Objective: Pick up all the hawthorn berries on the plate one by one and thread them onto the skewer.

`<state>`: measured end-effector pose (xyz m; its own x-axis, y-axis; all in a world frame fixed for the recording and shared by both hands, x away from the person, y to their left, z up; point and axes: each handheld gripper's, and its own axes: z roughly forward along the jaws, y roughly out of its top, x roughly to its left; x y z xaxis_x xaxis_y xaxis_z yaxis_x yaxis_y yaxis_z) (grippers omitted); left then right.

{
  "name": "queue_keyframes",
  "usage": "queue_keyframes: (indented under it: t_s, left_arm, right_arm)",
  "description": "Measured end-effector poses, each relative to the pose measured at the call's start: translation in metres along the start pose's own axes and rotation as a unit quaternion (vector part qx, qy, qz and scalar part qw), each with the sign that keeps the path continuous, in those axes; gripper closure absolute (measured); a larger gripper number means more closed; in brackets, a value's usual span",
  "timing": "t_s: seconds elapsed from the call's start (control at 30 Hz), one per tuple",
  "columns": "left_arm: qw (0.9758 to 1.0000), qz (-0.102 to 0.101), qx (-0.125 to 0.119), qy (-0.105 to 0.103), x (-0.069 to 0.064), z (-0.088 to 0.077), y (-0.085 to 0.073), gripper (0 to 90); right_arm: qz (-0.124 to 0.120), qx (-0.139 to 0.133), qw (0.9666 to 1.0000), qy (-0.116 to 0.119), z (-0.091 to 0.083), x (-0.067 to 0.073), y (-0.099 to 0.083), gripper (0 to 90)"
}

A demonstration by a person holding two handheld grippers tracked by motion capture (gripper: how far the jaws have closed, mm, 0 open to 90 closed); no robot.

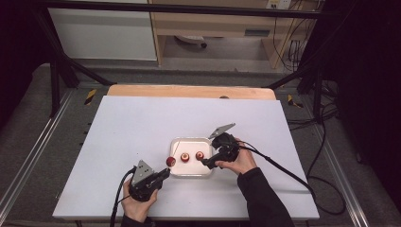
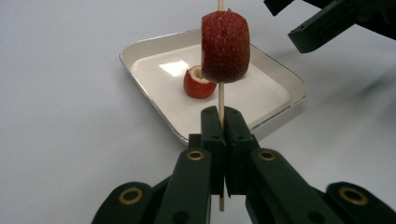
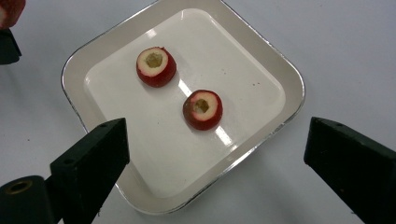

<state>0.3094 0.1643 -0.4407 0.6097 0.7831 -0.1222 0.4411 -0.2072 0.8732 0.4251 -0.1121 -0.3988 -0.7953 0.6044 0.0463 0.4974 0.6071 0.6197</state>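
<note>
My left gripper point(image 2: 223, 116) is shut on a thin wooden skewer point(image 2: 221, 100) that stands upright from its jaws. A red strawberry piece point(image 2: 225, 46) is threaded on the skewer, and in the high view that piece point(image 1: 170, 161) hangs at the left edge of the white tray point(image 1: 189, 139). Two cored strawberry pieces point(image 3: 156, 66) point(image 3: 202, 109) lie in the tray point(image 3: 289, 74), cut faces up. My right gripper point(image 3: 215, 135) hovers above the tray's near right side with its jaws wide apart and nothing between them.
The tray sits near the middle of a white tabletop point(image 1: 142, 123). A wooden strip point(image 1: 189, 91) runs along the table's far edge. Each gripper trails a black cable point(image 1: 283, 168) towards the near side.
</note>
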Motion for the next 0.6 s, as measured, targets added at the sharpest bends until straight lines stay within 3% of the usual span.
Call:
queue_keyframes:
  t_s: [0.33, 0.6]
  left_arm:
    - [1.0000, 0.002, 0.004, -0.001, 0.002, 0.000, -0.001, 88.5]
    - [1.0000, 0.000, 0.004, -0.003, 0.002, 0.001, -0.001, 88.5]
  right_arm:
    - [-0.004, 0.067, 0.9977, -0.001, 0.027, 0.002, 0.027, 19.4]
    - [0.002, 0.096, 0.9953, 0.006, 0.043, 0.002, 0.035, 31.1]
